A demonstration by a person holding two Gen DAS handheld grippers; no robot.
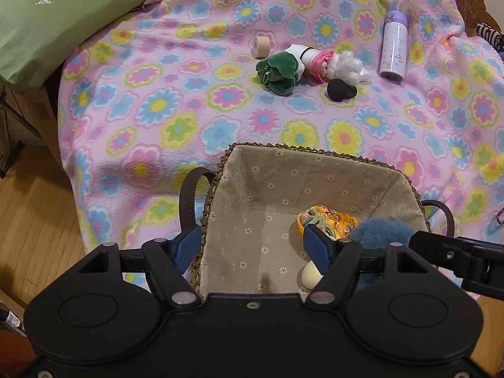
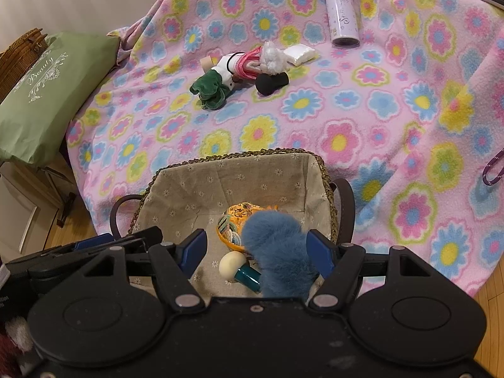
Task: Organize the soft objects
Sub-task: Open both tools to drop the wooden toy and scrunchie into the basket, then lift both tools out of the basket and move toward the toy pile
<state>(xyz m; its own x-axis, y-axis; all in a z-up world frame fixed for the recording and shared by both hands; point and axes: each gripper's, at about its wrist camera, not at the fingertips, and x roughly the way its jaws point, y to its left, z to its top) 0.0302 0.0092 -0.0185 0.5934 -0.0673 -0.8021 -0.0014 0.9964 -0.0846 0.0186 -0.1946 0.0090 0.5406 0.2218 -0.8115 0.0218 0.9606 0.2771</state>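
Soft objects already lie in the lined basket [image 2: 176, 189]: a blue fluffy toy [image 2: 277, 245], an orange patterned pouch [image 2: 236, 217] and a cream-headed piece with a teal handle [image 2: 242, 271]. The right gripper [image 2: 256, 252] hangs over them with its jaws partly apart; the blue toy sits between the pads, nearer the right one, and I cannot tell whether either presses on it. The left gripper [image 1: 249, 245] is also partly open and holds nothing, one finger outside the basket's rim and one inside, near the pouch. Only the right view shows the teal handle and a white packet [image 2: 299, 54] on the flowered blanket [image 2: 346, 110]; only the left view shows a beige roll [image 1: 260, 45]. Farther back lie a green plush [image 1: 277, 72], a pink and white doll [image 1: 327, 63], a black piece [image 1: 340, 89] and a lilac bottle [image 1: 393, 47], well apart from both grippers. A green pillow [image 1: 47, 25] lies at the left.
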